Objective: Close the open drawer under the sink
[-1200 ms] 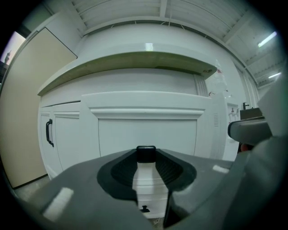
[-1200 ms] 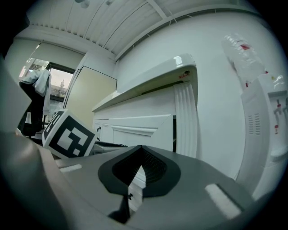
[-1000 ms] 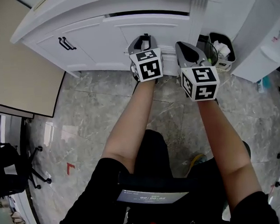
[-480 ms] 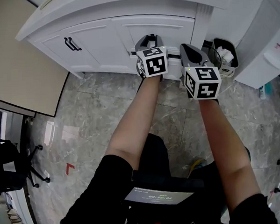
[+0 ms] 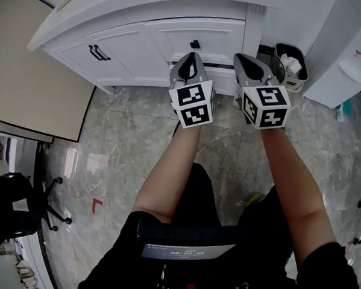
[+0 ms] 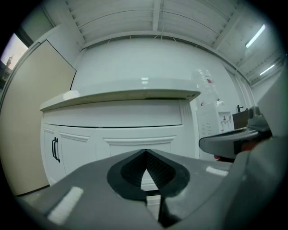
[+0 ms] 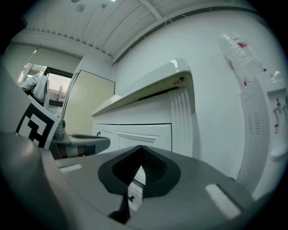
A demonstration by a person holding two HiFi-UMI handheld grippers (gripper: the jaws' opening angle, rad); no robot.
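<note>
The white sink cabinet (image 5: 133, 49) stands ahead. Its drawer front (image 5: 214, 35) sits flush with the doors beside it, and a small black knob (image 5: 194, 44) shows on it. My left gripper (image 5: 189, 60) hovers just in front of the drawer, shut and empty, not touching it. My right gripper (image 5: 243, 60) hangs beside it to the right, also shut and empty. In the left gripper view the jaws (image 6: 145, 155) meet at their tips before the drawer panel (image 6: 139, 143). In the right gripper view the tips (image 7: 141, 150) also meet, with the cabinet front (image 7: 139, 131) behind.
A black bar handle (image 5: 99, 52) is on the left cabinet door. A waste bin (image 5: 289, 62) with paper stands right of the cabinet, beside a white water dispenser (image 5: 344, 41). A beige panel (image 5: 26, 82) stands at the left, an office chair (image 5: 21, 209) below it. The floor is grey marble tile (image 5: 120, 138).
The drawer, open a second ago with a dark gap at its top, was pushed flush by both grippers. Both grippers have since drawn back from the front, uncovering the knob.
</note>
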